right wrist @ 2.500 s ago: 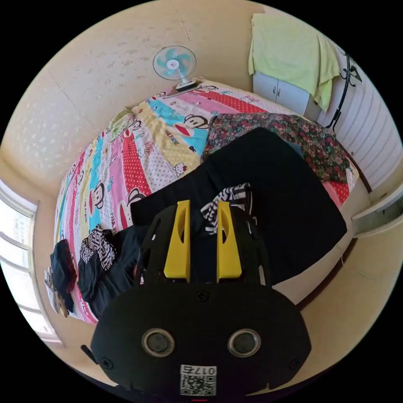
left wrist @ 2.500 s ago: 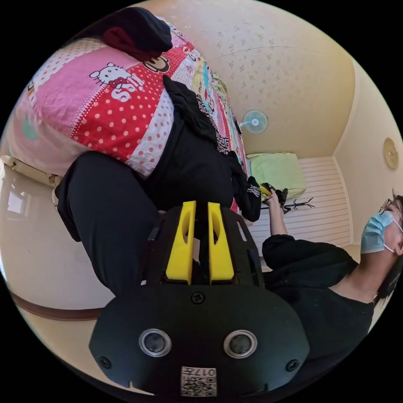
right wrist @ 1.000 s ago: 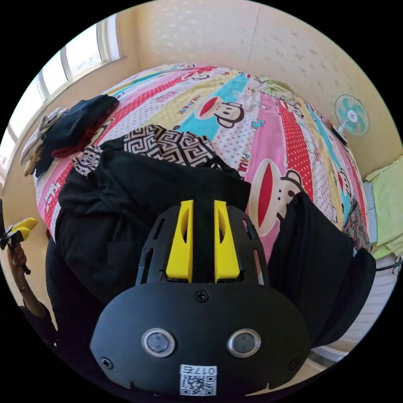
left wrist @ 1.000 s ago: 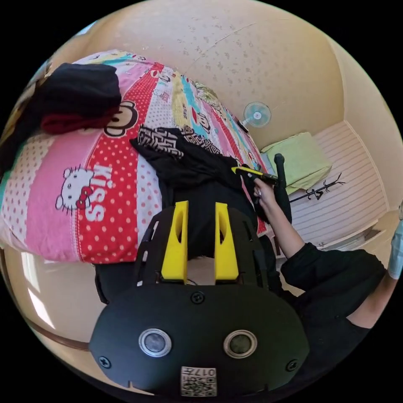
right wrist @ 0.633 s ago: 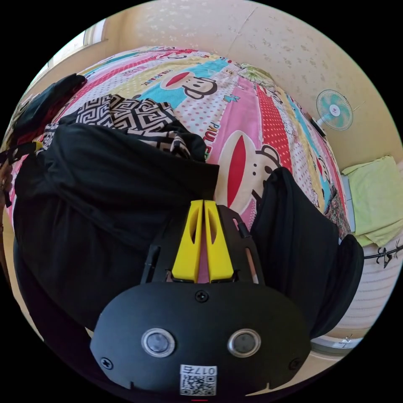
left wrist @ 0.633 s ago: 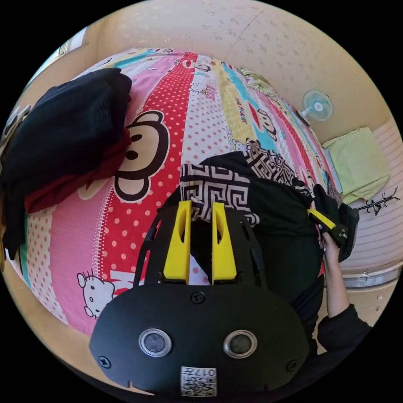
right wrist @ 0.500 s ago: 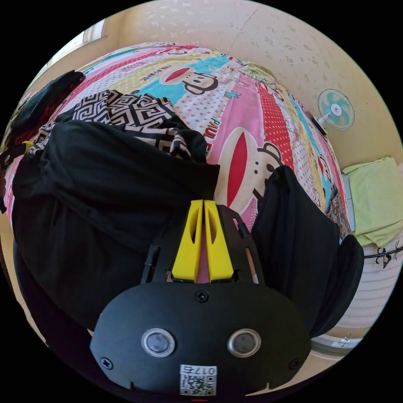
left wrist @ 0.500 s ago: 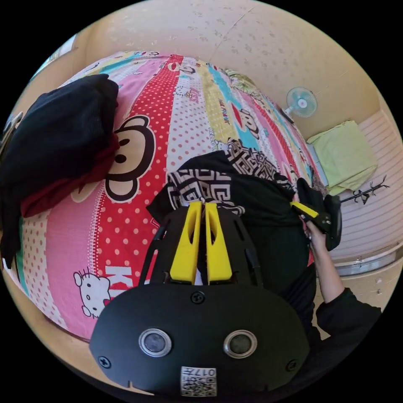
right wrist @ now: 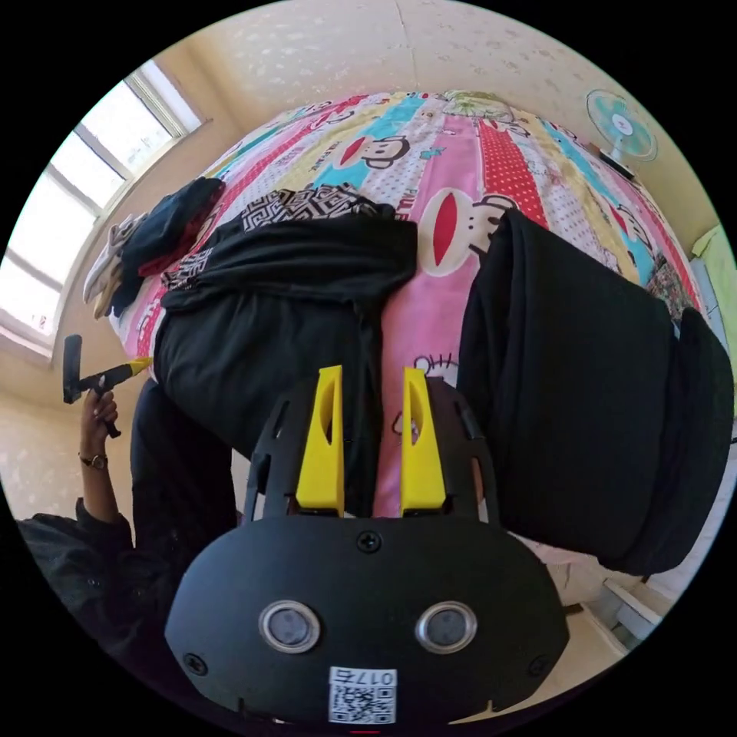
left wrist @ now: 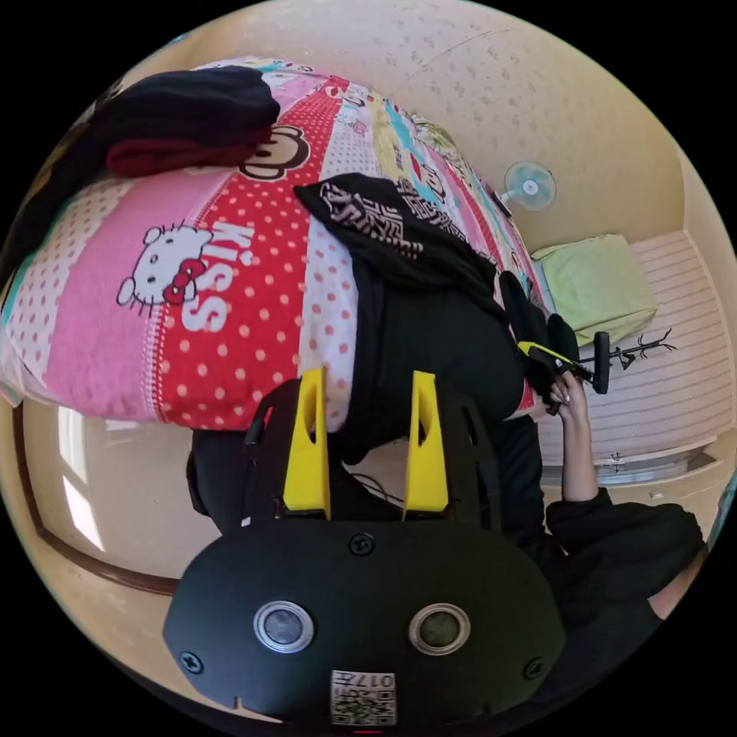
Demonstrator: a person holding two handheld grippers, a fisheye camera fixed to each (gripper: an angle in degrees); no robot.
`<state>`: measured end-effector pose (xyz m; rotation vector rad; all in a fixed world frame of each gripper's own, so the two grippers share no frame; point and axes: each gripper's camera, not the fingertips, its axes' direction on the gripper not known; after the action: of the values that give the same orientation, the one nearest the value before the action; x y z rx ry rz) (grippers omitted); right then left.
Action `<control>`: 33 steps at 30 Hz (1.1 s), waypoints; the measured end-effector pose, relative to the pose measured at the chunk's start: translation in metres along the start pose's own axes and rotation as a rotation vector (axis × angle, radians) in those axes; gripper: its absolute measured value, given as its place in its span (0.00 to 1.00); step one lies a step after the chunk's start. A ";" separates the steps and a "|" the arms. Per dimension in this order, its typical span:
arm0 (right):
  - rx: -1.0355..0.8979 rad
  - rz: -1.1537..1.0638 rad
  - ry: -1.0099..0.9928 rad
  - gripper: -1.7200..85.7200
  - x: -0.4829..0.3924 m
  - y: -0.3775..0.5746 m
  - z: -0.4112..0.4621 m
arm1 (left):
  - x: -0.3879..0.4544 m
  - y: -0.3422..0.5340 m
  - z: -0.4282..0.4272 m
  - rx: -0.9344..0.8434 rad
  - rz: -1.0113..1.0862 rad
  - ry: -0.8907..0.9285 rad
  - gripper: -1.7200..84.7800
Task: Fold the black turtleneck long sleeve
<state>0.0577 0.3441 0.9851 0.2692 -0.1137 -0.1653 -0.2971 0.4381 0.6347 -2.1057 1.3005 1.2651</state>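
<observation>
We see the left gripper (left wrist: pixel 367 441) with jaws spread wide, holding nothing, low at the bed's (left wrist: pixel 230 307) edge; half a second ago they were pinched on the patterned cloth (left wrist: pixel 368 219). The right gripper (right wrist: pixel 371 441) has also parted its jaws, empty. The black turtleneck (right wrist: pixel 284 307) lies bunched at 11 o'clock, hanging over the bed edge.
</observation>
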 end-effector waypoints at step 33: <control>0.120 0.136 -0.358 0.13 0.191 0.100 0.072 | 0.017 0.014 -0.040 0.018 0.008 -0.036 0.17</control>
<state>0.2495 0.3867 1.0979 0.3487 -0.4973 -0.0698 -0.2856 0.3950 0.6433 -2.0581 1.3015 1.2845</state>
